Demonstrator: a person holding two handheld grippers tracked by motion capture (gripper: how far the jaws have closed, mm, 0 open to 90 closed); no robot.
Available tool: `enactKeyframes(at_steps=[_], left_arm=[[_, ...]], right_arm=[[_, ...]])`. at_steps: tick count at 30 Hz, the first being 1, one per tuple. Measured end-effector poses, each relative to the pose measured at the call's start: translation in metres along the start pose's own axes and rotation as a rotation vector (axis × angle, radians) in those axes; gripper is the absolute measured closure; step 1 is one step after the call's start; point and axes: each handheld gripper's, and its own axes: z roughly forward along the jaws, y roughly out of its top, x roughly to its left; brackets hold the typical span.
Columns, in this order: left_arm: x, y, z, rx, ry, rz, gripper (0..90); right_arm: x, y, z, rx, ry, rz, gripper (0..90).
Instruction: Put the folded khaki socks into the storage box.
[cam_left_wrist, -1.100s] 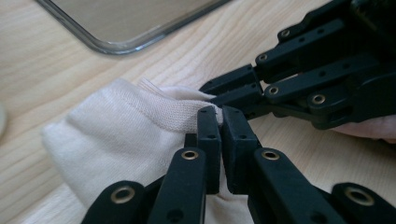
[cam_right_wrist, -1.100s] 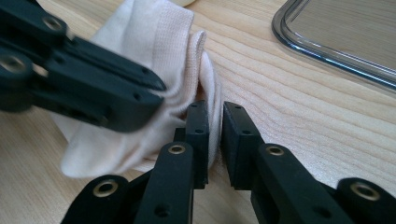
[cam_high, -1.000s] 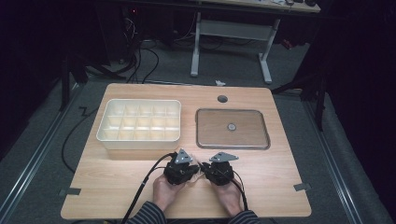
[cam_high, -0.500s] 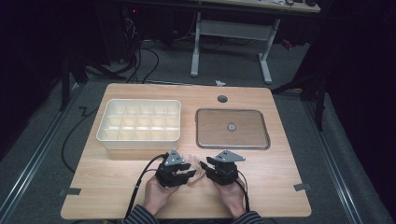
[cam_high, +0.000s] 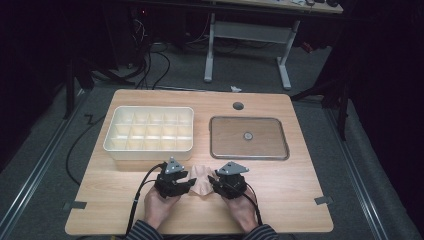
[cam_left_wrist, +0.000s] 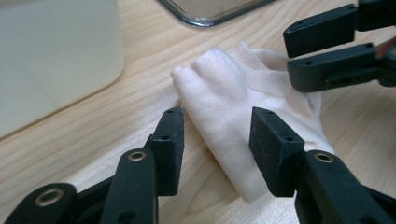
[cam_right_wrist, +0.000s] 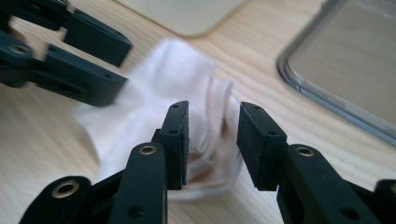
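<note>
Two tongs sat over one folded white sock (cam_high: 201, 181) on the tabletop (cam_high: 280, 200), low at the person's edge. Left tongs (cam_left_wrist: 217, 140) were released; the jaws had just been opening, the sock's folded end lay between them, and the pads (cam_left_wrist: 273, 149) stood clear of the cloth. Right tongs (cam_right_wrist: 212, 142) were also released and had just been opening; the sock's bunched end sat in the gap, untouched as far as I could tell. Each pair faced the other across the sock, likely one end each to keep the fold flat. Divided white bin (cam_high: 149, 131) sat beyond the left tongs, clear tray (cam_high: 248, 137) beyond the right, both apart from the sock. Judgement: sock just let go, probably bound for the bin.
</note>
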Motion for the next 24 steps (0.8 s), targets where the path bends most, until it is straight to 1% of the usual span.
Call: enactKeyframes(at_steps=[1,3,4,5,6,7,10,11,12,14,15,17,24], left_arm=[[0.004,0.0,0.0,0.02,0.015,0.071,55.4],[0.008,0.002,0.001,0.072,0.025,0.152,55.3],[0.007,0.002,0.003,0.083,0.028,0.166,55.4],[0.007,0.001,0.006,0.104,0.044,0.196,56.0],[0.007,0.001,0.006,0.104,0.044,0.196,56.3],[0.007,-0.001,0.008,0.118,0.063,0.212,56.4],[0.009,-0.002,0.009,0.118,0.06,0.194,56.8],[0.009,-0.002,0.009,0.122,0.069,0.196,57.0],[0.009,-0.002,0.009,0.125,0.077,0.199,57.0],[0.009,-0.002,0.008,0.129,0.08,0.196,57.1],[0.009,-0.002,0.008,0.132,0.081,0.19,57.0],[0.009,-0.003,0.008,0.128,0.082,0.183,57.1],[0.008,-0.003,0.007,0.134,0.084,0.166,58.2]], right_arm=[[-0.002,-0.003,0.001,0.006,-0.008,0.006,63.8],[-0.007,-0.008,0.002,0.012,-0.014,0.023,64.4],[-0.008,-0.01,0.002,0.014,-0.014,0.034,65.0],[-0.01,-0.012,0.003,0.019,-0.013,0.031,66.0],[-0.011,-0.012,0.003,0.019,-0.013,0.028,66.7],[-0.011,-0.012,0.004,0.02,-0.015,0.022,67.5],[-0.013,-0.013,0.005,0.016,-0.015,0.021,68.4],[-0.016,-0.014,0.007,0.023,-0.033,0.016,71.0],[-0.017,-0.015,0.009,0.047,-0.05,0.005,70.6],[-0.018,-0.017,0.01,0.041,-0.043,0.001,70.8],[-0.021,-0.018,0.009,0.04,-0.031,0.017,70.9],[-0.021,-0.019,0.008,0.038,-0.032,-0.001,71.0],[-0.021,-0.019,0.009,0.033,-0.028,0.005,70.9]])
